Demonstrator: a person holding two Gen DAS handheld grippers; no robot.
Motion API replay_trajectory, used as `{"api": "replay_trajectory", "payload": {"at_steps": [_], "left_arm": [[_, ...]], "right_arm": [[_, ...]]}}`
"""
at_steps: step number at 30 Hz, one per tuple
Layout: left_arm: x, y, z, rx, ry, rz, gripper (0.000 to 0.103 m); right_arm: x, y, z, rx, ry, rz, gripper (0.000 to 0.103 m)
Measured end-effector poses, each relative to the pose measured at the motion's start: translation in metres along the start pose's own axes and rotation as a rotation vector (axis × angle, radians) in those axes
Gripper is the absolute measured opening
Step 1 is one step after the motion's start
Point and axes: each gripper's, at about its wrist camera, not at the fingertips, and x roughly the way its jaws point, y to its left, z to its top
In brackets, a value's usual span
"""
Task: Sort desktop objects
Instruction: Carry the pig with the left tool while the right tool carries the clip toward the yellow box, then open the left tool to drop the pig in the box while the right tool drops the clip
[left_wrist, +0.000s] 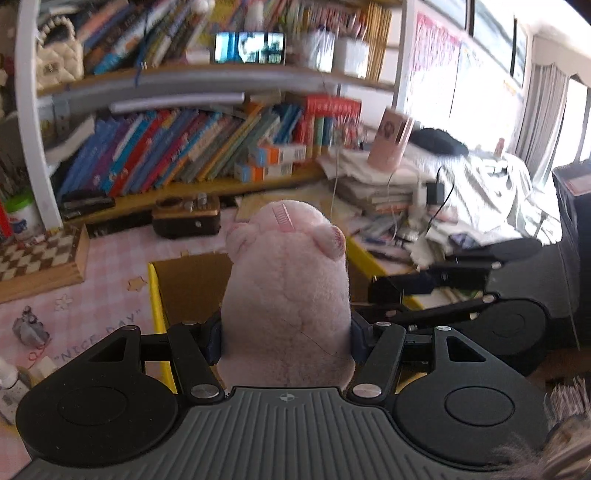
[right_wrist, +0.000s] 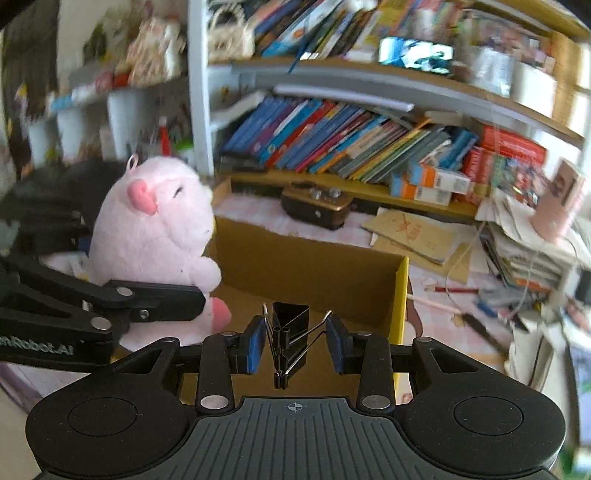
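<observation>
Both wrist views look forward and downward at close range; each shows the cardboard box (left_wrist: 192, 284) (right_wrist: 314, 266) and bookshelf (left_wrist: 207, 147) (right_wrist: 351, 147).

The pig (left_wrist: 286, 295) hides most of the box (left_wrist: 192, 284) behind it in the left wrist view, and the left tool's (left_wrist: 286, 338) pads are sunk out of sight in its plush. Book spines on the shelf (left_wrist: 221, 79) are smeared; no title reads. The phone (left_wrist: 250, 47) screen is an unreadable blur. In the right wrist view the box floor is partly covered by the clip (right_wrist: 290, 332), and the far left clutter is too blurred to name.
</observation>
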Motion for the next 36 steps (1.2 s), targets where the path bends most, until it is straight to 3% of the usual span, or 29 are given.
{"api": "replay_trajectory", "payload": {"at_steps": [7,13,20,29,32,34,36], "left_arm": [[0.066,0.022,0.012,-0.024,0.203,-0.011,0.059],[0.105,0.031,0.016,-0.004,0.322,0.015,0.06],[0.12,0.031,0.025,0.039,0.349,0.05,0.06],[0.136,0.013,0.018,0.2,0.38,0.127,0.063],[0.132,0.013,0.018,0.197,0.349,0.16,0.068],[0.124,0.014,0.02,0.182,0.31,0.176,0.078],[0.112,0.016,0.022,0.161,0.256,0.177,0.081]], "right_arm": [[0.06,-0.008,0.013,-0.216,0.138,0.038,0.036],[0.096,0.002,0.019,-0.429,0.227,0.061,0.036],[0.125,0.004,0.02,-0.502,0.295,0.092,0.036],[0.136,0.009,0.017,-0.585,0.329,0.095,0.036],[0.132,0.01,0.017,-0.59,0.301,0.091,0.037],[0.128,0.008,0.018,-0.574,0.291,0.1,0.038],[0.124,0.007,0.018,-0.553,0.284,0.108,0.039]]}}
